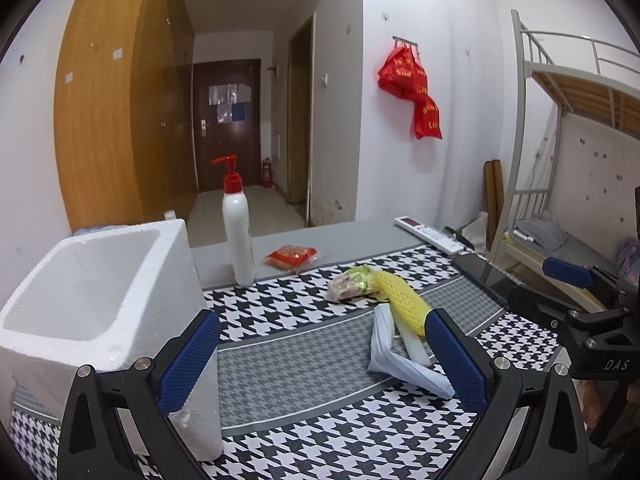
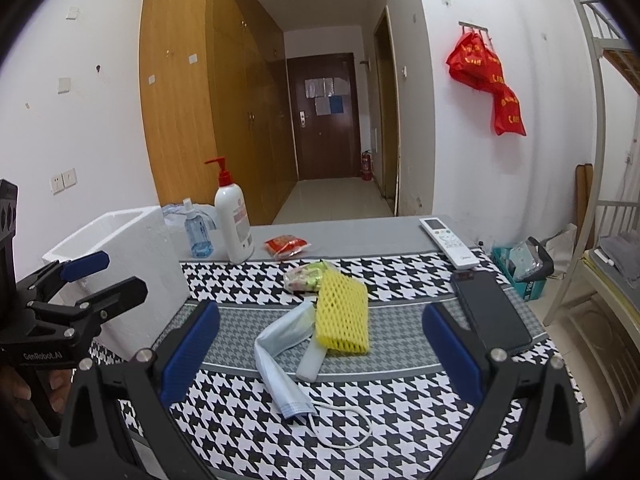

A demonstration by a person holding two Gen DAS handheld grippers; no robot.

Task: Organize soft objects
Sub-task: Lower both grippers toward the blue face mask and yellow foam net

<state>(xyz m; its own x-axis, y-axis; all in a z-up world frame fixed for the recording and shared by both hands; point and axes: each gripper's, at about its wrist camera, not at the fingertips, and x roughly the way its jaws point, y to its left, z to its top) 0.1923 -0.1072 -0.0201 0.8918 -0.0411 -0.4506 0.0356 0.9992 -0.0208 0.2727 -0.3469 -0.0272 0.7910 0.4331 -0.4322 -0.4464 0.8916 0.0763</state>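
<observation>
Two open grippers hover over a table with soft items beside a white foam box.

Both the left gripper and the right gripper have jaws spread wide, holding nothing. On the houndstooth cloth lie a crumpled blue face mask, touching a yellow foam net and a snack packet. The foam box stands at the left, open-topped.
</observation>
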